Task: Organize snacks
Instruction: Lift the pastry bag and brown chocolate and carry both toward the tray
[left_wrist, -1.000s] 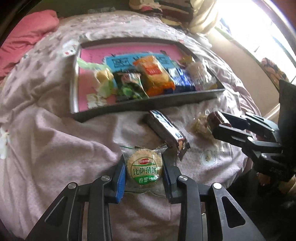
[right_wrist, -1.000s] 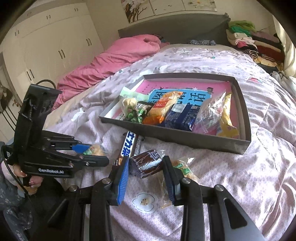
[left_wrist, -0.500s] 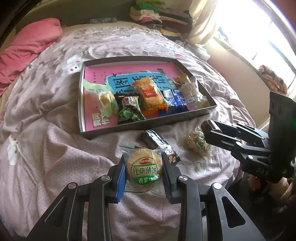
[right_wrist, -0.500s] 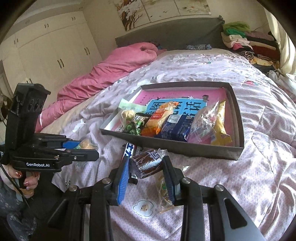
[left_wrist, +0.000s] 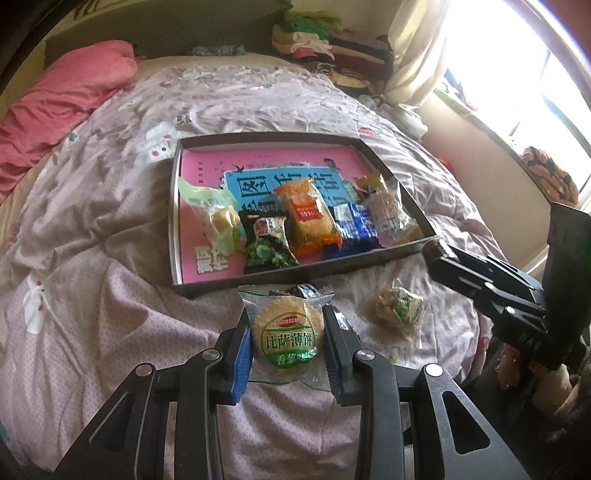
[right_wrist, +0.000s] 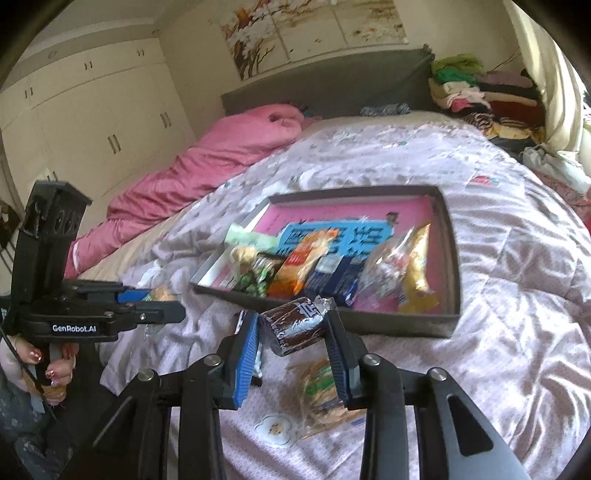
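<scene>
Left tongs grip "比萨薄饼" cracker, seemingly.

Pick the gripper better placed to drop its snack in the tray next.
Right, probably. The right gripper holds its brown snack pack at the tray front wall; the left gripper with its round cracker pack sits lower.

1. Lit by strong daylight from the window at far right; blown out to white there.
2. Washed-out and hazy across the bedspread, with soft shadows in its folds.
3. Heavily fisheye-bent, with dark vignette at the corners.
4. Smeared by motion blur in the right wrist view, most on the tray and its packets.
5. Sharper in the left wrist view, near parts crisp.
</scene>
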